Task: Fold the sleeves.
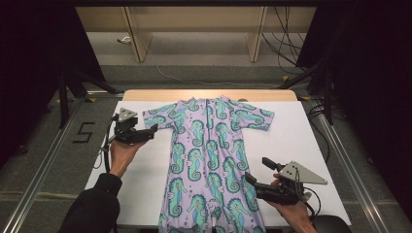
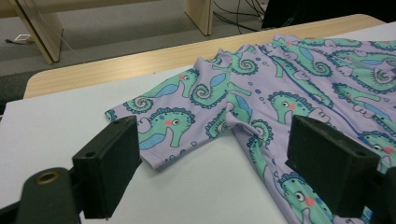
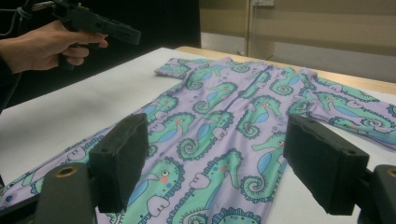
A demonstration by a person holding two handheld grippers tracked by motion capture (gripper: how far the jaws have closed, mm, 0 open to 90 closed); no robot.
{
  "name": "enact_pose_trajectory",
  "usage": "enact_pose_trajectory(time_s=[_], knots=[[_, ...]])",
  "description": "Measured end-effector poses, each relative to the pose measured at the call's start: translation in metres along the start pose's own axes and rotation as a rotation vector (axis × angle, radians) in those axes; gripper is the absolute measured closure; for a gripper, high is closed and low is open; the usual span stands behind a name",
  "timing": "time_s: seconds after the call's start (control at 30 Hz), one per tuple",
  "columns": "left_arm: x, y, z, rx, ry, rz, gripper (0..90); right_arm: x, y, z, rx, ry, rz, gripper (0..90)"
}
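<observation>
A lilac baby romper printed with green seahorses lies flat, neck away from me, on the white table cover. My left gripper hovers open just left of the romper's left sleeve. In the left gripper view its jaws straddle that sleeve from above, with nothing between them. My right gripper is open at the romper's lower right side, by the leg. Between its jaws I see the romper's body, and the other hand's gripper held in the air farther off.
A wooden table edge runs along the back of the cover. Beyond it are wooden furniture legs and cables on the floor. Metal rails flank the table, with a "5" marked on the floor at the left.
</observation>
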State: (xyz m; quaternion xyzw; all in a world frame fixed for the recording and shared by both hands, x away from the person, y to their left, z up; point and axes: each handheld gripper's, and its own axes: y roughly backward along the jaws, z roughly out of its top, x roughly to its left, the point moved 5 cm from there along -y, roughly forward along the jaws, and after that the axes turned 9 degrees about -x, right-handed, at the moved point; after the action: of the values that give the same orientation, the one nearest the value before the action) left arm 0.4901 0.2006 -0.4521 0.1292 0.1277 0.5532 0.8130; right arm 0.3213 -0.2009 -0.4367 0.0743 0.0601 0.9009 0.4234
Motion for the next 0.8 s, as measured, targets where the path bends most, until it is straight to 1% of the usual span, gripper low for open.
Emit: enact_pose_trajectory(time_s=[0.03, 0.13, 0.27, 0.33, 0.37, 0.4, 0.57, 0.7, 0.77, 0.8], knots=[[0.003, -0.003, -0.001, 0.008, 0.007, 0.006, 16.7, 0.0, 0.0, 0.0, 0.0, 0.0, 0.001, 23.3], [0.006, -0.006, -0.001, 0.014, 0.017, 0.011, 16.7, 0.0, 0.0, 0.0, 0.0, 0.001, 0.001, 23.3], [0.008, -0.009, -0.002, 0.024, 0.01, 0.021, 16.9, 0.0, -0.001, 0.0, 0.002, 0.001, 0.003, 23.3], [0.012, -0.015, -0.003, 0.038, 0.01, 0.033, 16.9, 0.001, -0.001, 0.0, 0.001, 0.003, 0.005, 23.3], [0.012, -0.015, -0.003, 0.038, 0.01, 0.033, 16.9, 0.001, -0.001, 0.0, 0.003, 0.005, 0.005, 23.3], [0.014, -0.019, -0.004, 0.051, 0.008, 0.038, 16.9, 0.001, -0.001, 0.0, 0.003, 0.004, 0.005, 23.4], [0.019, -0.028, -0.004, 0.066, 0.013, 0.056, 16.9, 0.001, -0.001, 0.0, 0.004, 0.004, 0.008, 23.3], [0.021, -0.033, -0.004, 0.079, 0.01, 0.068, 17.1, 0.001, -0.001, -0.001, 0.005, 0.005, 0.01, 23.3], [0.024, -0.041, -0.006, 0.104, 0.007, 0.078, 17.2, 0.001, -0.002, -0.001, 0.005, 0.004, 0.011, 23.4], [0.024, -0.041, -0.006, 0.104, 0.007, 0.078, 17.2, 0.001, -0.002, -0.001, 0.007, 0.006, 0.011, 23.4]])
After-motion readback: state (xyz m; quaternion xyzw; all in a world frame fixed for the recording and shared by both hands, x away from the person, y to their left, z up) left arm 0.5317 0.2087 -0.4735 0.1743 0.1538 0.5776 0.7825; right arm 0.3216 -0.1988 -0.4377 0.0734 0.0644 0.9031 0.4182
